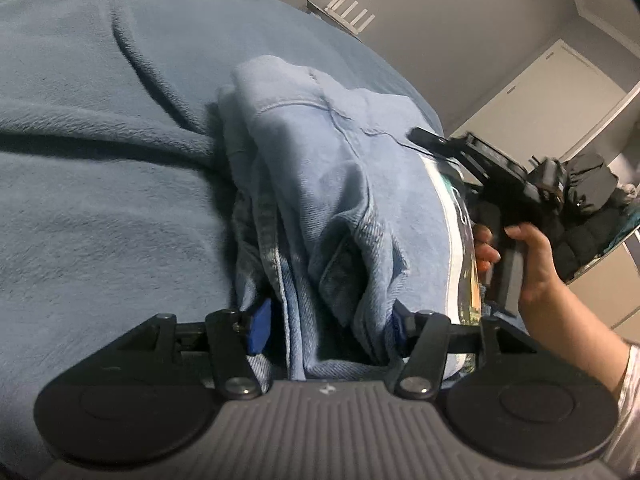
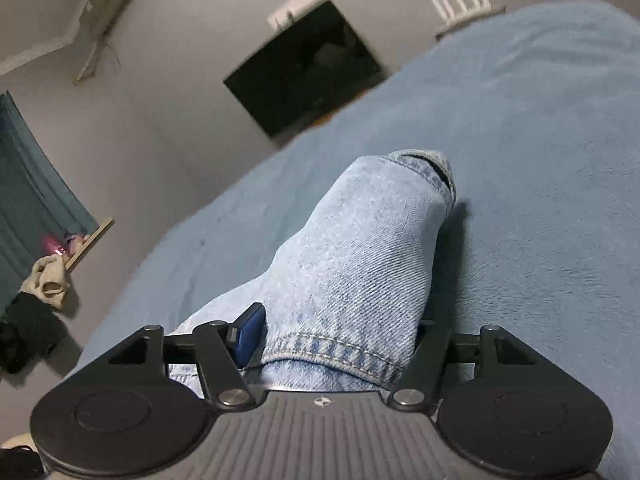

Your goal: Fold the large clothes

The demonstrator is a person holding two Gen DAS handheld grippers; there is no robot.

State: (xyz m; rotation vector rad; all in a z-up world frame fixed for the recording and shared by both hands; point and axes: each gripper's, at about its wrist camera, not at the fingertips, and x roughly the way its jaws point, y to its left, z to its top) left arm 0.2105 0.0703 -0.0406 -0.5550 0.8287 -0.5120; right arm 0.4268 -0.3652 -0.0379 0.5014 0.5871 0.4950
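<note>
Light blue jeans (image 1: 320, 208) lie bunched on a blue fleece blanket (image 1: 100, 180). My left gripper (image 1: 328, 328) is shut on a thick fold of the denim, its blue pads (image 1: 258, 326) pressed on either side. In the right wrist view my right gripper (image 2: 340, 340) is shut on the hemmed end of the jeans (image 2: 360, 252), which stretch away over the blanket (image 2: 540, 160). The right gripper (image 1: 460, 152), held by a hand, also shows in the left wrist view at the jeans' far right edge.
A printed cloth (image 1: 460, 248) lies under the jeans' right edge. A dark pile of clothes (image 1: 588, 200) and white doors (image 1: 540, 92) stand past the bed. A black screen (image 2: 304, 68) hangs on the wall, and a shelf (image 2: 88, 240) with clothes is at the left.
</note>
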